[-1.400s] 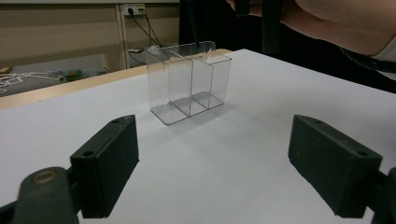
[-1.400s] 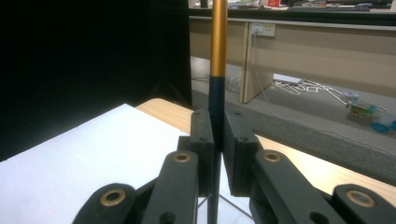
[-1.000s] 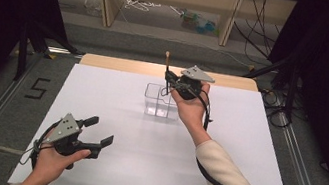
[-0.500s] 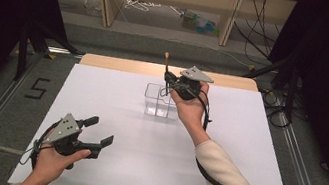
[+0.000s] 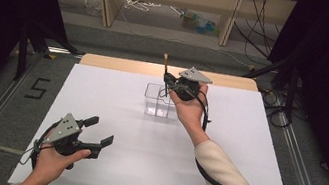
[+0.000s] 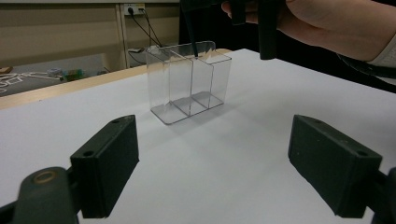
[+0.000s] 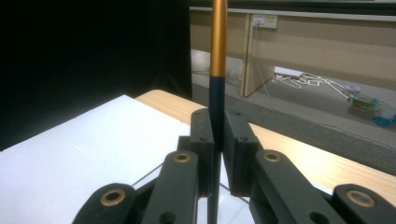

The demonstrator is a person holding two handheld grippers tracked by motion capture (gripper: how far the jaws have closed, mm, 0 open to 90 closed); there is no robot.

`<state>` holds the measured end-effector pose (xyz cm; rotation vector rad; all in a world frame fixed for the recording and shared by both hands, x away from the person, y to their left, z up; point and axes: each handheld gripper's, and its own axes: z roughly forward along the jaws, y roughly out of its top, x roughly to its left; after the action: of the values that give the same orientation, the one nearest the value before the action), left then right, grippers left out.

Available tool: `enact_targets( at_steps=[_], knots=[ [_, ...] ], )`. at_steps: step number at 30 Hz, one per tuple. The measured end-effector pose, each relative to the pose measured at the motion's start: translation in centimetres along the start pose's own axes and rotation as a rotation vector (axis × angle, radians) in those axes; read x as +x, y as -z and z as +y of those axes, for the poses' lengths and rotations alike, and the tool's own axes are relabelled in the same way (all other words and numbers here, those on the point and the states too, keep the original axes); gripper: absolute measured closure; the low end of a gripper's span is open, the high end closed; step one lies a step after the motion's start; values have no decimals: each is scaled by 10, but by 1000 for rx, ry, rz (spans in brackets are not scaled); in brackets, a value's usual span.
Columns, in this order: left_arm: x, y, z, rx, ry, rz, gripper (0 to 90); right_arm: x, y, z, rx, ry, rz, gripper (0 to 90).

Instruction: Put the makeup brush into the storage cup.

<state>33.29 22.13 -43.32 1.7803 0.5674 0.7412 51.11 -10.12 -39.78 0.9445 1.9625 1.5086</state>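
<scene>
A: What is the right gripper (image 5: 170,81) doing just above the middle of the high view?

B: It is clenching a thin stick (image 7: 217,70). In the right gripper view the two black jaws are pressing on it from both sides at the centre of the frame. The stick is standing upright there, dark at the grip and orange above, running out of the top edge.

A: And where is the stick sitting against the clear box (image 5: 161,101)?

B: In the high view its pale upper end (image 5: 165,62) is poking up above the gripper, right over the far left part of the box. In the left gripper view a dark thin line (image 6: 191,39) is reaching down into the box (image 6: 189,84) in the upper middle of the frame, behind the front wall. I cannot tell which compartment it is in, or whether it is touching the bottom.

A: How is the box itself standing?

B: It is sitting upright on the white table (image 5: 246,136), split by inner walls into compartments, just left of the right hand (image 5: 190,109).

A: And the left gripper (image 5: 97,132)?

B: It is hanging in the lower left of the high view, well apart from the box. Its jaws are standing released, wide apart, with nothing between them; the left gripper view is showing one pad (image 6: 109,161) at lower left and the other at lower right.
</scene>
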Motion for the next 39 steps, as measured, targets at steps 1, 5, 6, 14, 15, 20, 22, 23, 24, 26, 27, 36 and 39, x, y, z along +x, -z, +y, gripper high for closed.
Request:
enact_targets(
  at_steps=[1, 5, 6, 14, 15, 20, 22, 23, 24, 26, 27, 36, 39],
  knots=[
    [0, 0, 0, 0, 0, 0, 157, 0, 0, 0, 1, 0, 1, 836],
    [0, 0, 0, 0, 0, 0, 157, 0, -1, -1, 1, 5, 1, 836],
    [0, 0, 0, 1, 1, 0, 157, 0, -1, -1, 3, 3, 1, 836],
    [0, 1, 0, 10, 2, 6, 157, 0, -2, -3, 7, -2, 0, 836],
    [0, 1, 0, 11, 2, 7, 157, 0, -2, -3, 5, 2, 0, 836],
    [0, 2, 1, 18, 4, 6, 157, 1, -2, -4, 17, -14, 6, 836],
    [0, 1, 0, 15, 3, 4, 157, 0, -3, -4, 8, 5, -1, 836],
    [0, 1, 0, 15, 2, 5, 157, 0, -3, -5, 8, 0, 1, 836],
    [0, 1, 0, 14, 3, 4, 157, 0, -3, -5, 8, 4, 1, 836],
    [0, 1, 0, 14, 3, 4, 157, 1, -3, -5, 24, -13, 5, 836],
    [0, 1, 0, 14, 3, 4, 157, 0, -3, -5, 19, -8, 1, 836],
    [-1, 1, 0, 13, 2, 6, 157, 0, -4, -6, 21, -12, -1, 836],
    [0, 1, 0, 8, 2, 7, 157, 0, -4, -7, 26, -6, -2, 836]
  ],
)
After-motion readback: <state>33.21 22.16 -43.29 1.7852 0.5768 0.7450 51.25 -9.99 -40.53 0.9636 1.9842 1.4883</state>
